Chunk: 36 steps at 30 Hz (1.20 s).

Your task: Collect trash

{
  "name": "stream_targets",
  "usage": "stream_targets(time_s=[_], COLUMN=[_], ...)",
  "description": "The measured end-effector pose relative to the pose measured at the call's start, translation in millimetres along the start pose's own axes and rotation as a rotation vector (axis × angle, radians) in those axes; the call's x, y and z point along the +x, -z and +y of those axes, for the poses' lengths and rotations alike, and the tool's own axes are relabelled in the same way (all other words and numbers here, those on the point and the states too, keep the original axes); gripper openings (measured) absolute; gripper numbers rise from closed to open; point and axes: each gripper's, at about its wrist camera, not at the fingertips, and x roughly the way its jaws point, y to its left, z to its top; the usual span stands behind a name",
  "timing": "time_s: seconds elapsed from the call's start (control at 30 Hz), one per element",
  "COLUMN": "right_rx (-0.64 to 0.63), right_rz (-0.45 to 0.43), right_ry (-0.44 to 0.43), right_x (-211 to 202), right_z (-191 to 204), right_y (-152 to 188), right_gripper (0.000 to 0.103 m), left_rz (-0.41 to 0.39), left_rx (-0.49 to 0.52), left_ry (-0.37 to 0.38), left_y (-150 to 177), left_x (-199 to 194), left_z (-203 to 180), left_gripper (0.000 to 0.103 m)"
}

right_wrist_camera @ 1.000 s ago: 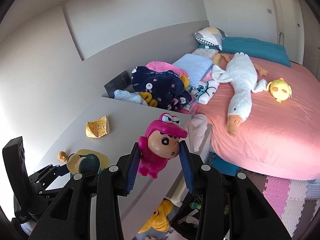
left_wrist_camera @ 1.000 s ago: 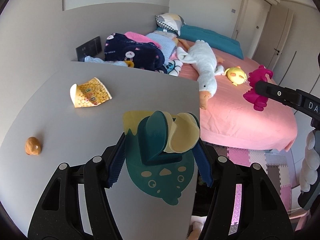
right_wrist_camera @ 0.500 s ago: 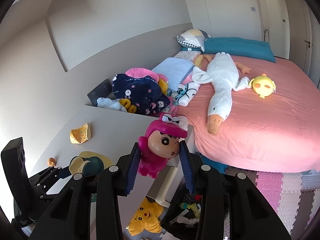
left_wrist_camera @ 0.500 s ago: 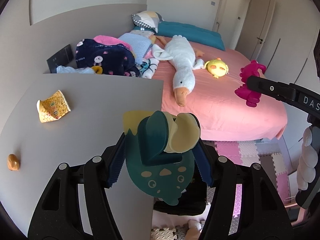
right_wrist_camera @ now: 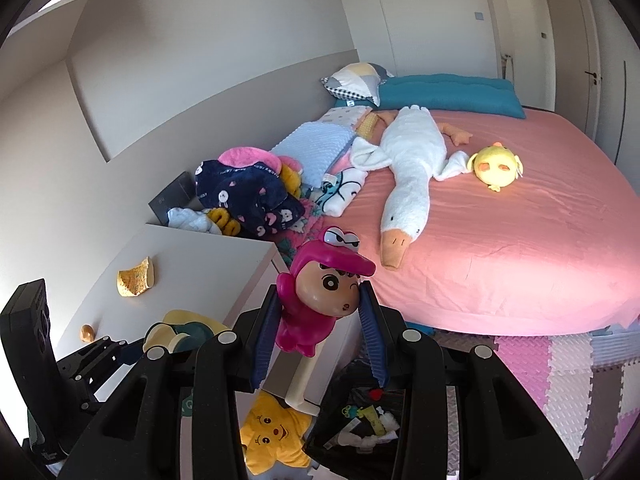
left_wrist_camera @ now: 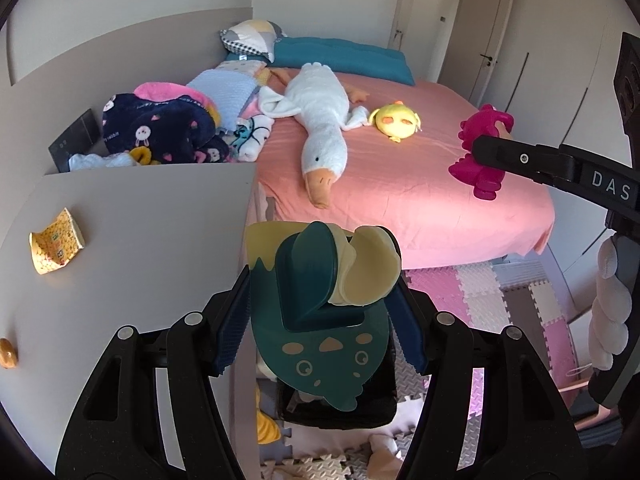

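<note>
We find the task at its carrying step, with both grippers loaded and held out past the edge of the grey table (left_wrist_camera: 132,248). The left gripper (left_wrist_camera: 320,312) pinches a teal and cream dustpan (left_wrist_camera: 320,300) between its blue pads, and the right gripper (right_wrist_camera: 320,320) pinches a pink figurine brush (right_wrist_camera: 320,300) by its body. Below them on the floor stands a black bin (right_wrist_camera: 360,428) already holding some scraps; in the left wrist view it sits directly under the dustpan. We cannot tell whether the pan carries any sweepings. Two pieces remain on the table: a crumpled yellow wrapper (left_wrist_camera: 56,246) and a small orange scrap (left_wrist_camera: 7,353), both well apart from the grippers. In our judgement the next move is to tip the dustpan over the bin opening, keeping the tilt controlled so nothing falls on the foam mats (left_wrist_camera: 496,300), then return for the wrapper and scrap.
</note>
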Motion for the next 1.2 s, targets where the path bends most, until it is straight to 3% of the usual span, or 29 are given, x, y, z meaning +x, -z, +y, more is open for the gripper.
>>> stream_targets(time_s=[0.1,0.13,0.17,0.2,0.23,0.67,1.2], right_rx=[0.012,0.016,0.024,0.033,0.037,0.061,-0.009], right_rz=[0.021,0.038,0.052,0.043,0.032,0.008,0.056], right_ry=[0.005,0.010,0.027,0.054,0.064,0.058,-0.020], right_x=[1,3,5,4,3,1,31], right_z=[-9,-11,-13,-16,-17,-19,35], right_y=[1,1,1,2,2,1,3], right_gripper=[0.044,0.050,0.066,0.072,0.072,0.074,0.074], left_rz=[0.029,0.039,0.042,0.038,0.033,0.036,0.041], left_rx=[0.010,0.005,-0.001,-0.002,-0.001,-0.015,-0.115], left_ry=[0.034,0.046,0.038,0.029,0.021,-0.040,-0.127], left_y=[0,1,2,2,3,12,32], left_x=[6,8,8,8,7,-5,-24], left_z=[-8,-9,-11,-12,-13,-1,50], left_gripper=[0.067,0.074,0.081,0.092,0.096,0.096,0.096])
